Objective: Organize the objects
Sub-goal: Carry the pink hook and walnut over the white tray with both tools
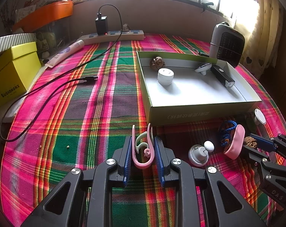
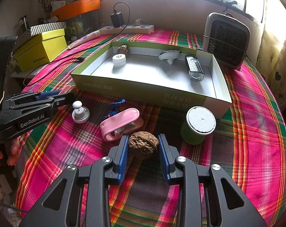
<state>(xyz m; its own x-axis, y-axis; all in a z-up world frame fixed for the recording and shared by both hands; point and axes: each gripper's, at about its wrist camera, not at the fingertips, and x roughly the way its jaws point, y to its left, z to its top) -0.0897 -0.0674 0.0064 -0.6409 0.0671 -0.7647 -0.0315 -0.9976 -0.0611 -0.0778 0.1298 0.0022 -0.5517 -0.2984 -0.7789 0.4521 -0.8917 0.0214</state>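
Observation:
My left gripper [image 1: 143,141] is shut on a pink and pale green plastic clip [image 1: 143,149], just in front of the green box tray [image 1: 199,111]. My right gripper [image 2: 143,138] is shut on a brown walnut [image 2: 143,144] low over the plaid cloth. Inside the tray [image 2: 143,90] lie another walnut [image 2: 123,49], a white cap [image 2: 119,60], a white spinning-top piece [image 2: 169,56] and a black bike light [image 2: 194,68]. On the cloth before the tray sit a pink case [image 2: 120,125] with a blue cord [image 2: 115,106], a white knob on a round base [image 2: 79,111] and a green spool [image 2: 199,124].
A yellow box [image 1: 12,75] stands at the left edge, with a power strip [image 1: 112,36], charger and black cable [image 1: 48,92] behind. A small heater [image 2: 226,39] stands at the back right. A tube [image 1: 65,53] lies near the yellow box.

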